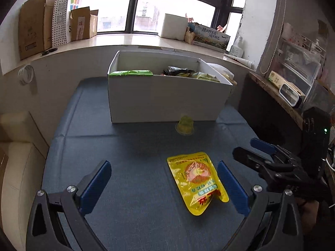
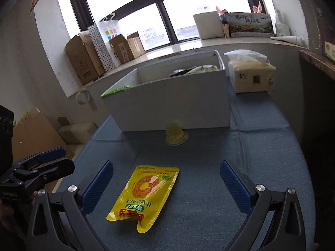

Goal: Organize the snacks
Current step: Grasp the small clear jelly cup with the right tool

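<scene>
A yellow snack pouch (image 1: 197, 181) lies flat on the blue tablecloth (image 1: 125, 146), just left of my left gripper's right finger; it also shows in the right wrist view (image 2: 144, 194). A small yellow jelly cup (image 1: 184, 125) (image 2: 174, 135) stands against the front wall of a white box (image 1: 163, 96) (image 2: 171, 106) that holds several snack packets. My left gripper (image 1: 165, 185) is open and empty above the cloth. My right gripper (image 2: 166, 185) is open and empty, with the pouch between its fingers, nearer the left one. It shows at the right of the left wrist view (image 1: 251, 150).
A tissue pack (image 2: 251, 75) stands right of the box. Cardboard boxes (image 1: 33, 35) and a paper bag (image 1: 67, 12) line the windowsill. A wooden shelf (image 1: 278, 92) with containers is at the right. The table edge drops off to the left, beside a cream cushion (image 1: 16, 163).
</scene>
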{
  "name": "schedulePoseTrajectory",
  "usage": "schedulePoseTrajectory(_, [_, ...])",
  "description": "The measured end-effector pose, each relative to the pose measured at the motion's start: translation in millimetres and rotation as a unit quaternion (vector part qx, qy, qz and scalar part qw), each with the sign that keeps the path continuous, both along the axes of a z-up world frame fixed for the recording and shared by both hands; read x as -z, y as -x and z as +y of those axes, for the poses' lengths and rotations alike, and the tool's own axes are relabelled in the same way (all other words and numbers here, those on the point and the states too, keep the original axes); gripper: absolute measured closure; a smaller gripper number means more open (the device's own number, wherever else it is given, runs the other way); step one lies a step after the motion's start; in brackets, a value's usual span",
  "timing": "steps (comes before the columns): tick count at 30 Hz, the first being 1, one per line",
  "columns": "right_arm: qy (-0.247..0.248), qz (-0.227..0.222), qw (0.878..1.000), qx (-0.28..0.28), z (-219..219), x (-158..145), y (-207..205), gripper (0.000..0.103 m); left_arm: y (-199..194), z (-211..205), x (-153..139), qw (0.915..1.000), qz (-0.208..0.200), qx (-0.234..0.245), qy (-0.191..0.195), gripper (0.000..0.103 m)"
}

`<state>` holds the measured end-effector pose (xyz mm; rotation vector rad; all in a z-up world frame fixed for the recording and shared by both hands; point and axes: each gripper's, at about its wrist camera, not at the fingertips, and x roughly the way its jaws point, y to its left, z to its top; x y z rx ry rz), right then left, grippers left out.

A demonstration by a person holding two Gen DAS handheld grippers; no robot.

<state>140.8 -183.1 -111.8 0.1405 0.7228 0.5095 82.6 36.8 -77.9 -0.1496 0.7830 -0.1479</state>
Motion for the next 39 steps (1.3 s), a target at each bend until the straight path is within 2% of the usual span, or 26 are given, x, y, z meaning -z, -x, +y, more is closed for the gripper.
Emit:
schedulePoseTrajectory(7, [0.078, 0.007, 0.997, -0.015, 45.1, 19.3, -52.6, 0.0, 5.0, 10.7, 7.4, 0.9999, 0.005, -0.012, 0.01, 0.0])
schedulePoseTrajectory(12, [0.098, 0.026, 0.995, -0.011, 64.7, 31.3, -95.4, 0.0, 4.4, 7.4, 10.3, 0.9999, 0.01, -0.008, 0.003, 0.0])
schedulePoseTrajectory(13, [0.098, 0.033, 0.995, -0.012, 67.7, 34.4, -102.5, 0.003, 4.4, 5.8, 11.2, 0.9999, 0.01, -0.008, -0.001, 0.0])
schedulePoseTrajectory(14, [0.099, 0.039, 0.994, -0.013, 69.5, 37.2, -108.3, 0.007, 3.9, 4.6, 12.4, 0.9999, 0.01, -0.006, -0.002, 0.0])
schedulePoseTrajectory(16, [0.11, 0.051, 0.993, -0.01, 71.9, 42.5, -117.6, 0.033, 2.2, 2.1, 14.3, 0.9999, 0.014, -0.006, -0.002, 0.0])
schedulePoseTrajectory(17, [0.119, 0.053, 0.991, -0.007, 73.1, 44.7, -119.9, 0.043, 1.6, 0.8, 14.7, 0.9999, 0.013, -0.004, -0.002, 0.0])
schedulePoseTrajectory(18, [0.127, 0.056, 0.99, -0.007, 73.7, 47.5, -122.3, 0.065, 0.7, -0.6, 15.7, 0.9999, 0.014, -0.002, -0.003, 0.0])
schedulePoseTrajectory(23, [0.102, 0.06, 0.993, -0.025, 65.6, 46.9, -118.3, 0.065, -1.4, -6.0, 22.7, 0.9997, 0.025, 0.006, 0.001, 0.0])
schedulePoseTrajectory(27, [0.1, 0.046, 0.994, -0.028, 53.3, 38.2, -101.3, 0.066, -3.2, -16.7, 27.1, 0.9993, 0.034, 0.018, -0.003, 0.0])
schedulePoseTrajectory(31, [0.079, 0.034, 0.996, -0.019, 27.8, 21.3, -73.1, 0.065, -4.7, -35.4, 30.8, 0.9986, 0.041, 0.033, -0.005, 0.0])
schedulePoseTrajectory(35, [0.066, 0.003, 0.998, -0.001, -3.2, 3.0, -34.5, 0.065, -13.6, -63.8, 40.4, 0.9972, 0.054, 0.048, -0.021, 0.0])
schedulePoseTrajectory(39, [0.055, -0.016, 0.998, 0.021, -26.0, -10.2, -5.0, 0.065, -31.0, -85.4, 58.1, 0.9946, 0.086, 0.058, -0.011, 0.0])
